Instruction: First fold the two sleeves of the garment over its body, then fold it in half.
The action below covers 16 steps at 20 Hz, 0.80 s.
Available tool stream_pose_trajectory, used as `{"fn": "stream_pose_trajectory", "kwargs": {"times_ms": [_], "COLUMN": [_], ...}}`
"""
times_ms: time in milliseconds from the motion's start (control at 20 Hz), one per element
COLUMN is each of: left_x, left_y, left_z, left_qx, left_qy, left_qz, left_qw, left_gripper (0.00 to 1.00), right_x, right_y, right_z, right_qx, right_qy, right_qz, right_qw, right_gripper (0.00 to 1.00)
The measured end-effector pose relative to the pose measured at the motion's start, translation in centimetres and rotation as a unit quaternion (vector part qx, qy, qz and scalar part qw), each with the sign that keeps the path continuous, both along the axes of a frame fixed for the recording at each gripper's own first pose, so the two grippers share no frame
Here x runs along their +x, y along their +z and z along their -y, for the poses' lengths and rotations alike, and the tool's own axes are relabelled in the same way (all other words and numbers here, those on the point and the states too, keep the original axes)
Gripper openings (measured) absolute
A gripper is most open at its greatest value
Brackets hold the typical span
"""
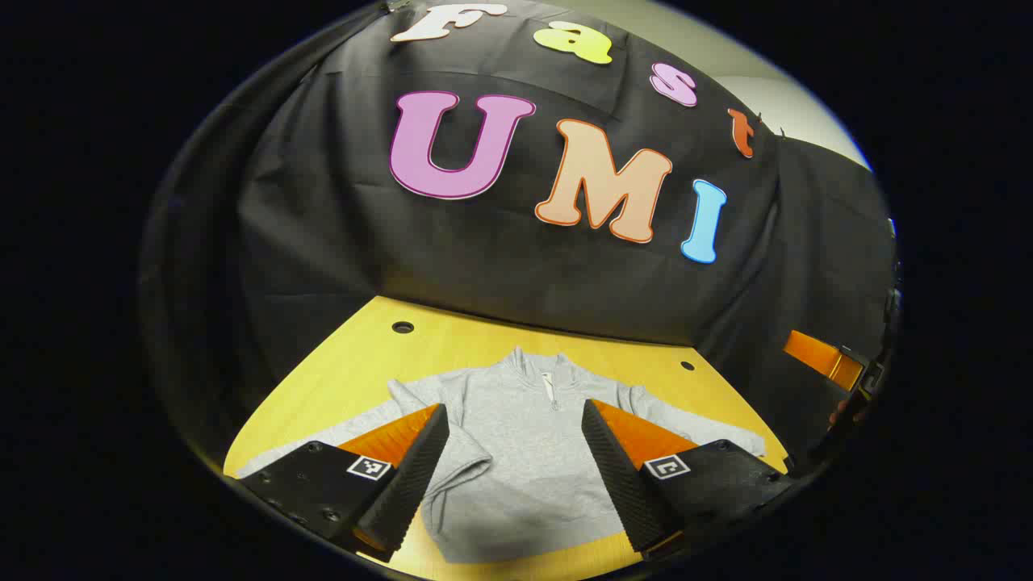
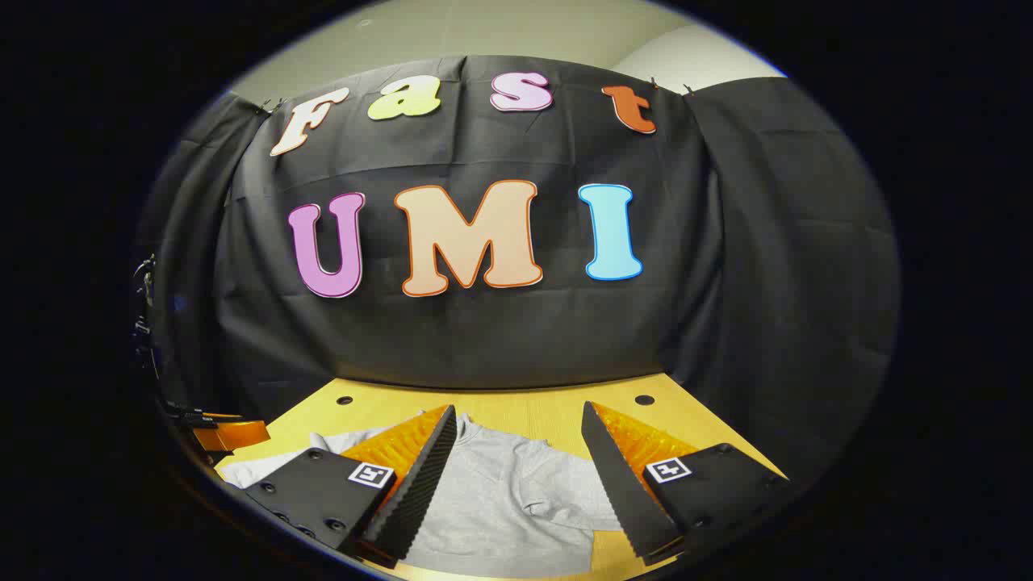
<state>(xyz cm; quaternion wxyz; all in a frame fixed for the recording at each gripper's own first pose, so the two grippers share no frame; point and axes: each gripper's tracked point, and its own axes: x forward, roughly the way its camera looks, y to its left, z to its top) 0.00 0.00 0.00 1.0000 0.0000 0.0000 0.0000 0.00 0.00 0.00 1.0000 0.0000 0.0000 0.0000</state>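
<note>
The grey garment (image 1: 516,452) lies flat on the yellow table (image 1: 452,331), collar toward the booth wall, sleeves spread out to either side, nothing folded yet. The left gripper (image 1: 516,468) hovers above the body of the garment, jaws spread wide, holding nothing. The right gripper (image 2: 516,484) hangs over its own side of the cloth, likewise parted and empty. The sensible play, it seems, is to drop each gripper to a cuff, pinch only the top layer, then sweep it across the chest without dragging the body. For now the garment sits below and ahead of both, untouched.
</note>
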Motion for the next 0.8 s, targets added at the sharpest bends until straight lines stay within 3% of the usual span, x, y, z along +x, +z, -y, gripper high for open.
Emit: {"fn": "stream_pose_trajectory", "kwargs": {"times_ms": [800], "left_x": [-1.1], "left_y": [-0.9], "left_z": [-0.3], "left_qx": [0.018], "left_qy": [0.008], "left_qz": [0.005], "left_qw": [1.000], "left_gripper": [0.97], "right_x": [-1.1], "right_y": [-2.0], "right_z": [2.5], "right_qx": [-0.009], "right_qy": [-0.016], "right_qz": [-0.016], "right_qw": [1.000], "right_gripper": [0.98]}}
